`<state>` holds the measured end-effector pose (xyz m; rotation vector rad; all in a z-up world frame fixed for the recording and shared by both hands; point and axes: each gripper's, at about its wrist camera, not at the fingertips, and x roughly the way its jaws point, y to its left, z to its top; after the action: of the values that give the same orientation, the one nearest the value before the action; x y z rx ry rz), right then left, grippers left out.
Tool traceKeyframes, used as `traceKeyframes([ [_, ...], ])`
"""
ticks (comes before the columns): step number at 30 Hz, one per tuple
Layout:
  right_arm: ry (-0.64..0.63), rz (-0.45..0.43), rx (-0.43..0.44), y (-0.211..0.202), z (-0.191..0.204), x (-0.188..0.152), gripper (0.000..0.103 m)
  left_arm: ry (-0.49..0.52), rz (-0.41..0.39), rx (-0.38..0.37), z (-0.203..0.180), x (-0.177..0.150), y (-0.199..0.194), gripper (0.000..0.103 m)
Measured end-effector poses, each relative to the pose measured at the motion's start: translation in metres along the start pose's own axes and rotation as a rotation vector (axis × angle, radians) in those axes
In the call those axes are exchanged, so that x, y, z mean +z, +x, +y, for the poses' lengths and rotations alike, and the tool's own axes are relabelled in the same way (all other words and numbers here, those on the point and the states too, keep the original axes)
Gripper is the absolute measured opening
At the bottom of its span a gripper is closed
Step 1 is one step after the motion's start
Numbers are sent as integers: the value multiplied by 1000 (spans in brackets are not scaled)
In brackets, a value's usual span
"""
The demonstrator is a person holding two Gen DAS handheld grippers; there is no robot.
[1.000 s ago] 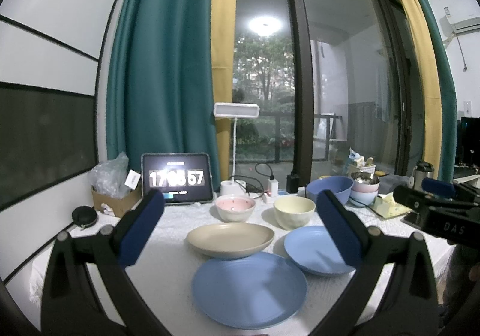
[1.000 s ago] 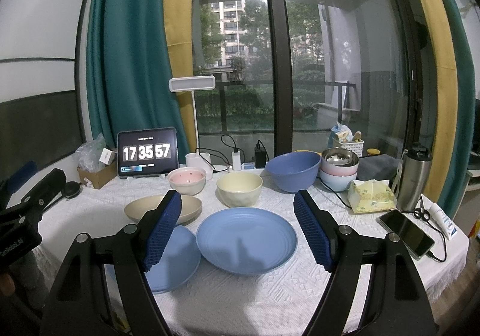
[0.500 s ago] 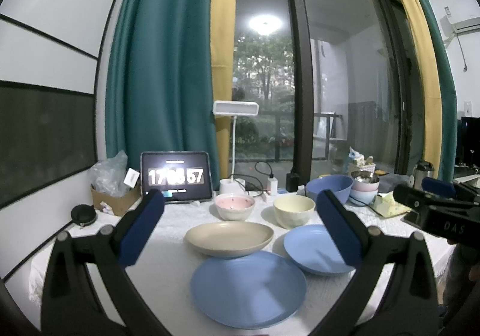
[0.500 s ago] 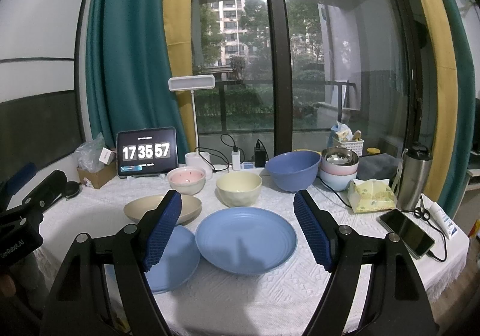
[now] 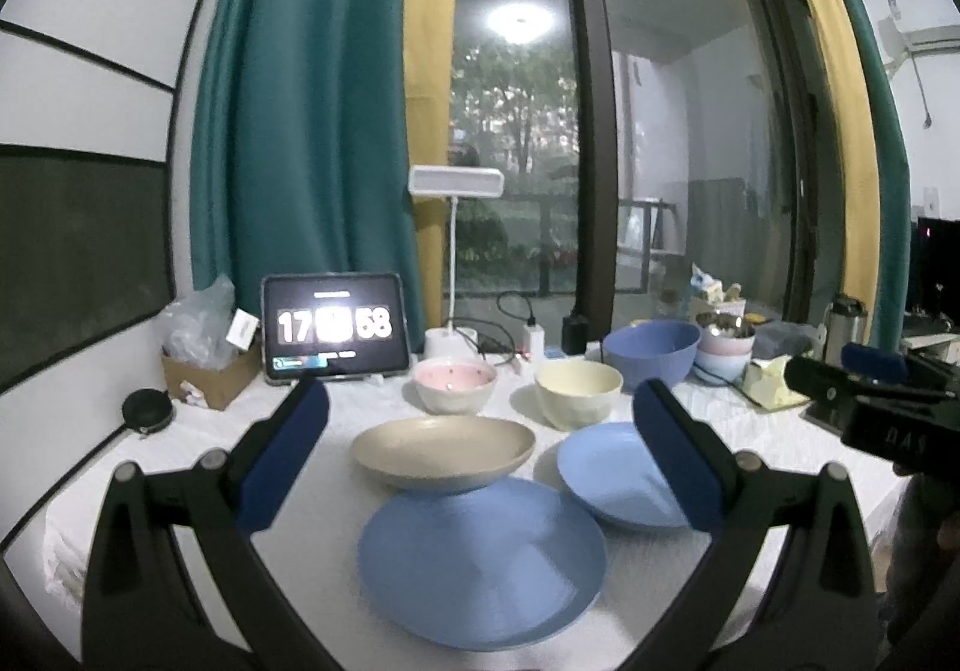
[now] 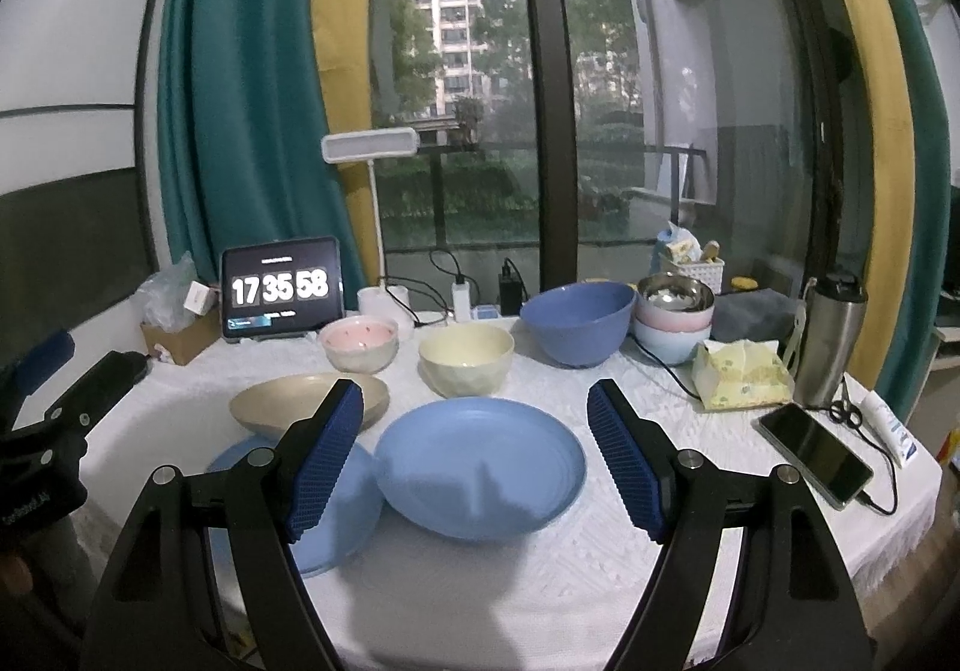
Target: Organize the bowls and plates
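Left wrist view: my left claw (image 5: pixel 480 452) hangs spread, empty, beige plate (image 5: pixel 443 452) at twelve o'clock on the tabletop (image 5: pixel 180 461); my right claw (image 6: pixel 477 455) gapes above a blue plate (image 6: pixel 480 464).

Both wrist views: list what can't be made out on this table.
- Near blue plate, right wrist view: partly hidden behind the right gripper's left finger.
- Tablet clock, left wrist view: middle digits glared out.
- Steel bowl's contents: too small to tell.
- Left gripper: open, lower frame cut off.
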<state>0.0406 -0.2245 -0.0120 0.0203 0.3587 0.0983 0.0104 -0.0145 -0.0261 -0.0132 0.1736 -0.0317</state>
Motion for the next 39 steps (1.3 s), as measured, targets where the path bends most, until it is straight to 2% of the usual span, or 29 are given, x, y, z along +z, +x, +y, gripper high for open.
traceKeyframes([
  [15,84,122,-52,59,-47,-22,80,55,200,-47,-34,-25,79,102],
  [30,158,253,-28,116,-79,-53,80,83,353,-96,-73,-51,138,101],
  [35,181,300,7,133,-85,-61,80,67,417,-149,-81,-57,153,101],
  [37,180,315,19,139,-86,-63,79,69,439,-152,-85,-59,160,98],
  [39,177,327,29,144,-87,-65,77,74,466,-152,-89,-62,167,86],
])
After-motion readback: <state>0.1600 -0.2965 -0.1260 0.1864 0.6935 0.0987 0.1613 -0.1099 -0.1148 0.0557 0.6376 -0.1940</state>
